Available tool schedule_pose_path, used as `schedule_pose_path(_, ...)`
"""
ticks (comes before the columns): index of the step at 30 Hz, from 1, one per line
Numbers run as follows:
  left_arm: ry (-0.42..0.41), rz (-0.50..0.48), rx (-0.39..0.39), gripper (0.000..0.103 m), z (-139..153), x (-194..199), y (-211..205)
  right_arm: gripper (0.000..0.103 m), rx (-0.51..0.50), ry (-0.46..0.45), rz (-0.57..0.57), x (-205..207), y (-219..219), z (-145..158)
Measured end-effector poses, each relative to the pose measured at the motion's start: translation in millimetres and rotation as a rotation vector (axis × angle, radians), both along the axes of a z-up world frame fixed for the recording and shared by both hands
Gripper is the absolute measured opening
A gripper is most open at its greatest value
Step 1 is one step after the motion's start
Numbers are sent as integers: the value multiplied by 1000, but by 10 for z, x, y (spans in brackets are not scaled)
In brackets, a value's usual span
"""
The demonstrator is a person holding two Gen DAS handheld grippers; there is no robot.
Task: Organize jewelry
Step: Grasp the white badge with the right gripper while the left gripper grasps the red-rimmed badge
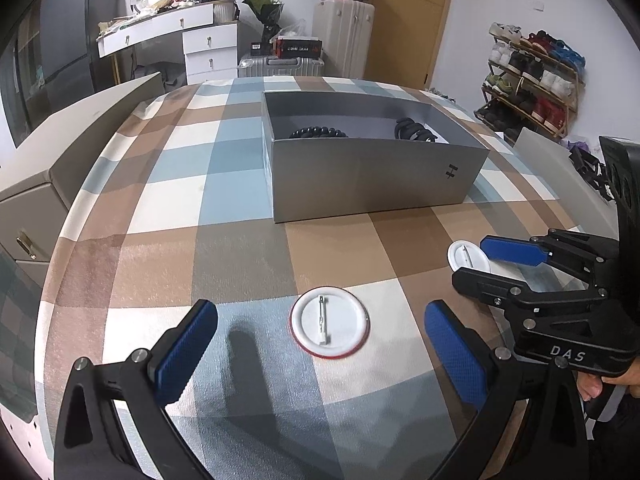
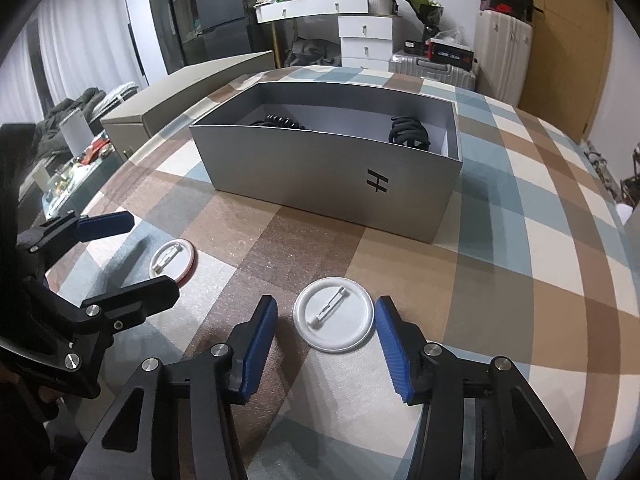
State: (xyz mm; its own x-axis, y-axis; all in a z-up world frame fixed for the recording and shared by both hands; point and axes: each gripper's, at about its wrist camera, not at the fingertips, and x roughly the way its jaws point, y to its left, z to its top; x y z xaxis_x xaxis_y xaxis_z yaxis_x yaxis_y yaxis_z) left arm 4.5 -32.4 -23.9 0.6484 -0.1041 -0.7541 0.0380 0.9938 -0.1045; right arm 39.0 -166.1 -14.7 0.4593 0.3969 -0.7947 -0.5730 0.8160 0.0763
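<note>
**Two badges bracketed, box waiting**

Here, the left gripper (image 1: 320, 356) stands wide apart around the red-rimmed pin badge (image 1: 329, 322), touching nothing. The right gripper (image 2: 326, 348) straddles the white pin badge (image 2: 334, 314); only its right pad meets the rim, so no clamp yet. Both badges lie pin-up on the checked cloth (image 1: 240, 264), short of the open grey box (image 2: 320, 176), likely their destination.

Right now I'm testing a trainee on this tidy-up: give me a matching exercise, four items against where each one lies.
Things:
1. red-rimmed badge
2. plain white badge
3. black claw clip
4. black coiled band

Places:
A. inside the grey box, right end in both views
B. on the cloth, between the left gripper fingers
C. inside the grey box, left end
D. on the cloth, between the right gripper fingers

Pairs: 1-B, 2-D, 3-A, 4-C
</note>
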Motion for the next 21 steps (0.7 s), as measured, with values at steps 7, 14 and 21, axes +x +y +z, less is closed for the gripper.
schedule_pose_path(7, 11, 0, 6, 101, -13, 11, -10, 41, -12, -14, 4, -2, -3, 1)
schedule_pose_path(14, 36, -3, 20, 101, -38, 48, -30, 41, 50, -22, 0, -5, -70, 90)
schedule_pose_path(21, 34, -32, 58, 78, -51, 37, -87, 41, 62, -14, -2, 12, -88, 111)
